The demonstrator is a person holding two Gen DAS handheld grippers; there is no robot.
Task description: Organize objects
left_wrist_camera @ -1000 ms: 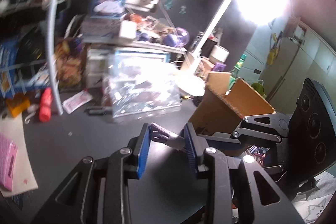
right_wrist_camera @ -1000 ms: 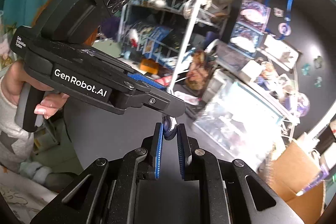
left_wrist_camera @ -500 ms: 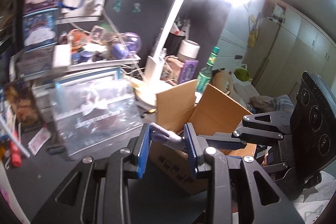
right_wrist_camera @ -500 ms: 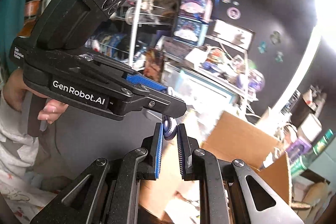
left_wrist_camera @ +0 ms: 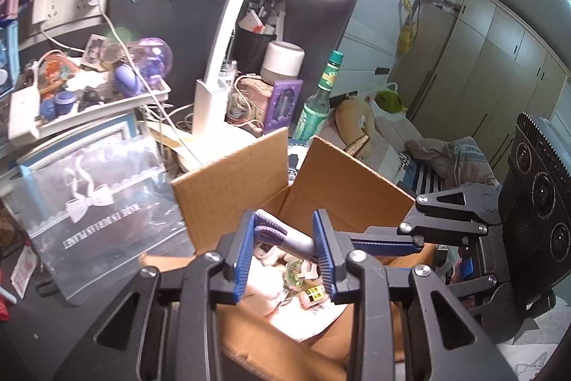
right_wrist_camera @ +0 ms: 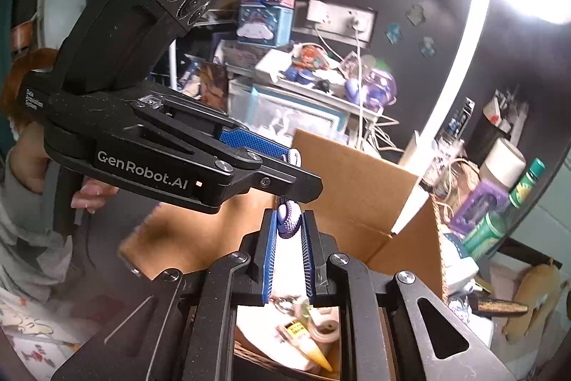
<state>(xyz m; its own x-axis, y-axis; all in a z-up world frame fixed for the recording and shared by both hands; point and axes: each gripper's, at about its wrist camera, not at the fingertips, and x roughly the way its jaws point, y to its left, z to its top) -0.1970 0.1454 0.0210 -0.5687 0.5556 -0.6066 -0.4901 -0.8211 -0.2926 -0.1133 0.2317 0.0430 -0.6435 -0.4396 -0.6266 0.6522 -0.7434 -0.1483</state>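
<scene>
1. Right now both grippers are hanging over the open cardboard box (left_wrist_camera: 342, 181), sharing one small purple object (left_wrist_camera: 276, 232) between them.
2. The left gripper (left_wrist_camera: 285, 249) is standing with its blue pads fairly wide apart; the ribbed purple end of the object is lying against the left pad (left_wrist_camera: 246, 249), and its grey shaft is running across to the right pad (left_wrist_camera: 323, 252), so it is spanning the gap and touching both.
3. The right gripper (right_wrist_camera: 289, 249) is holding its pads nearly together, pinching the object's knobbly purple tip (right_wrist_camera: 288, 216) just at the fingertips.
4. In the right wrist view the left gripper's black body (right_wrist_camera: 160, 145) is crossing the frame from the left, its fingertip sitting just above that purple tip, and a hand (right_wrist_camera: 91, 195) is gripping its handle.
5. Inside the box, under the object, white paper and small packets (left_wrist_camera: 310, 295) are lying in a loose heap.
6. Behind the box a green bottle (left_wrist_camera: 317, 102) is standing upright, beside a purple card packet (left_wrist_camera: 283, 102) and a white lamp base (left_wrist_camera: 210, 106).
7. To the left a clear plastic case with a bow print (left_wrist_camera: 92, 199) is leaning on the dark desk (left_wrist_camera: 71, 327).
</scene>
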